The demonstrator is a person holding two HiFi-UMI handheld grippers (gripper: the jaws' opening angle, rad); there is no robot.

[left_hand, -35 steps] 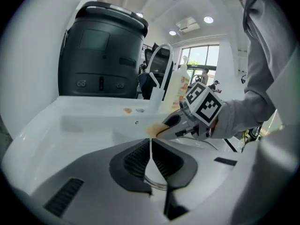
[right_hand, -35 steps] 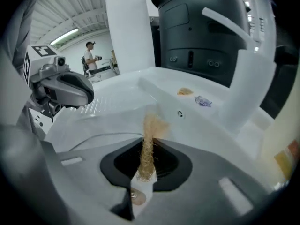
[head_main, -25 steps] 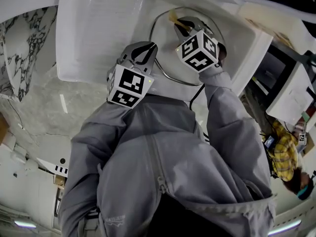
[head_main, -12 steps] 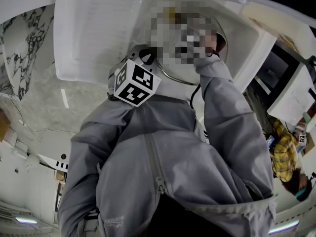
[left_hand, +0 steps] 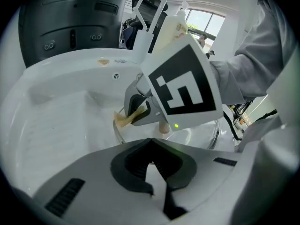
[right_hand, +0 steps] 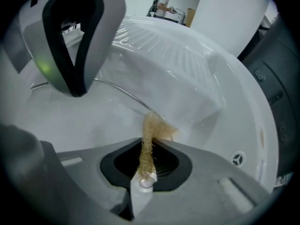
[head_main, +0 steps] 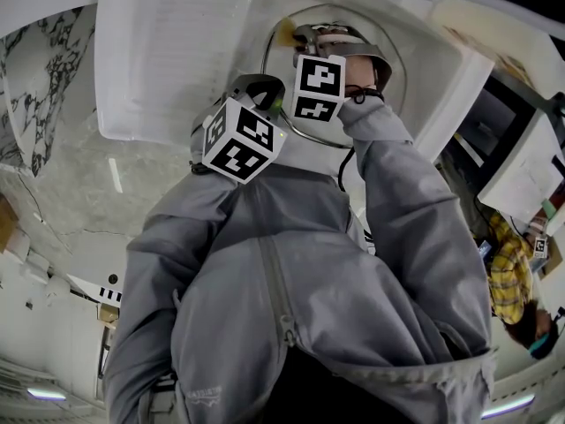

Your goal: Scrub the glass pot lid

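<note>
Counted one glass pot lid [head_main: 276, 76], lying in the basin of one white sink [head_main: 177, 51], just beside the ribbed draining part. Counted two grippers, both held over the lid. Found the left gripper [left_hand: 151, 191] clenched, tips together at the near rim of the lid; could not tell whether pinching that rim. Found the right gripper [right_hand: 145, 179] grasping one tan scouring pad [right_hand: 150, 137], with the free end of the pad touching the lid close to its rim.
</note>
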